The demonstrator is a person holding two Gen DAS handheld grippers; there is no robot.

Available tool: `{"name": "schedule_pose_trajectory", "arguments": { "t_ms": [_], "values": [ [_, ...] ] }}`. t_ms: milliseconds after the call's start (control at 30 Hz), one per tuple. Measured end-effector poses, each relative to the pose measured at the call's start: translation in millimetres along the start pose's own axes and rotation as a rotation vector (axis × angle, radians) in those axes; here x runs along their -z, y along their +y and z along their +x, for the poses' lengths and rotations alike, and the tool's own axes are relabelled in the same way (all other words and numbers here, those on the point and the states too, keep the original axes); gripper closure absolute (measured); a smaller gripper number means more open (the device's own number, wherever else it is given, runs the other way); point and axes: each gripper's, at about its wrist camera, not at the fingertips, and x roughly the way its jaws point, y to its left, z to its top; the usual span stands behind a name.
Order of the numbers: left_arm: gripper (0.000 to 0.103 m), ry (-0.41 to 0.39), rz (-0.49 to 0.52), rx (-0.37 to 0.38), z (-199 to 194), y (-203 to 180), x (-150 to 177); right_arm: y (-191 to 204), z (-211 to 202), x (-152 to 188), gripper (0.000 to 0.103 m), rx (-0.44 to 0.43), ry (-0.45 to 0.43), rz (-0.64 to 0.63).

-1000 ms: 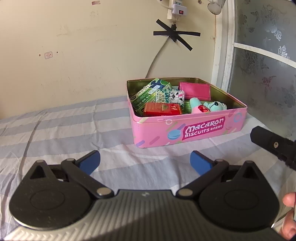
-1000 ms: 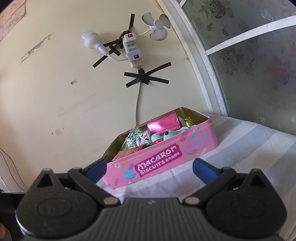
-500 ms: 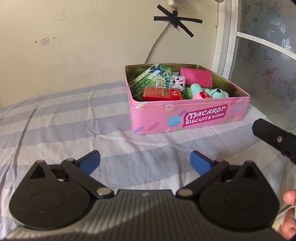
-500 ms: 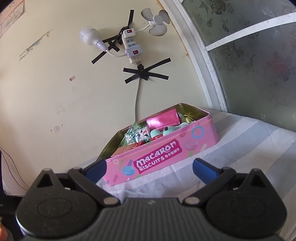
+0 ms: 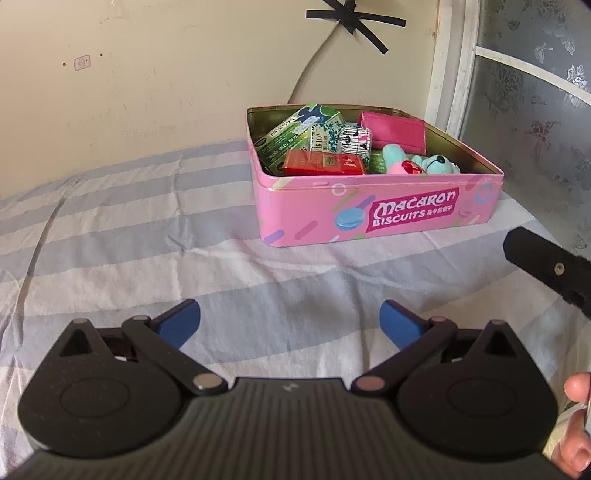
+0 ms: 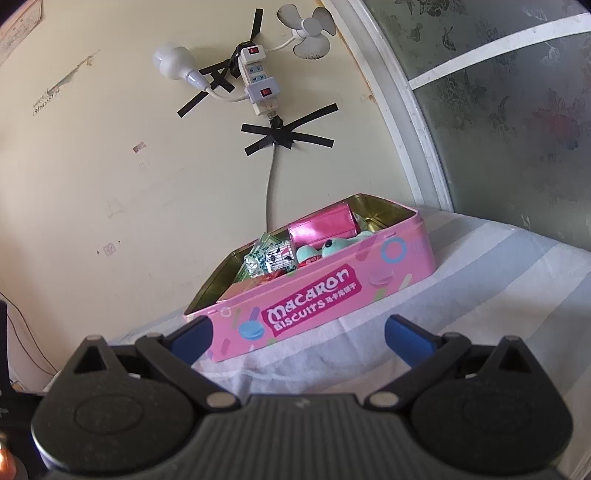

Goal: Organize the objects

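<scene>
A pink "Macaron Biscuits" tin (image 5: 376, 214) (image 6: 325, 295) sits open on a striped bedsheet (image 5: 147, 229), back right. Inside lie green boxes (image 5: 295, 129), a red pack (image 5: 323, 163), a magenta wallet (image 5: 393, 129) (image 6: 319, 229), a small patterned box (image 5: 352, 142) and teal and pink plush toys (image 5: 432, 164). My left gripper (image 5: 290, 321) is open and empty, well short of the tin. My right gripper (image 6: 297, 334) is open and empty, just in front of the tin's long side. Its black body (image 5: 546, 267) shows in the left wrist view at the right edge.
A cream wall stands behind the bed, with a power strip (image 6: 256, 79), a bulb (image 6: 171, 62), a small fan (image 6: 310, 35) and a taped cable (image 6: 271, 177). A frosted window (image 5: 532, 103) closes the right side. A person's fingers (image 5: 576, 424) show at bottom right.
The left wrist view has tilted down and pulled back a little, so the tin sits higher and farther. The right wrist view has shifted slightly. Both grippers stayed open.
</scene>
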Motion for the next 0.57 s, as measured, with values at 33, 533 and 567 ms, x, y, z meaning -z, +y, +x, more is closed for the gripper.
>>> {"name": "schedule_pose_trajectory", "arguments": {
  "t_ms": [33,533,567],
  "values": [
    [0.0,0.003,0.0,0.001,1.0,0.1,0.3,-0.4,0.6,0.3,0.0,0.0,0.002,0.0],
    [0.0,0.019,0.014,0.016,6.6,2.0,2.5,-0.5,5.9,3.7,0.0,0.003,0.023,0.0],
    [0.0,0.022,0.013,0.016,7.2,2.1,2.3,-0.5,6.0,3.8,0.0,0.003,0.024,-0.001]
  ]
}}
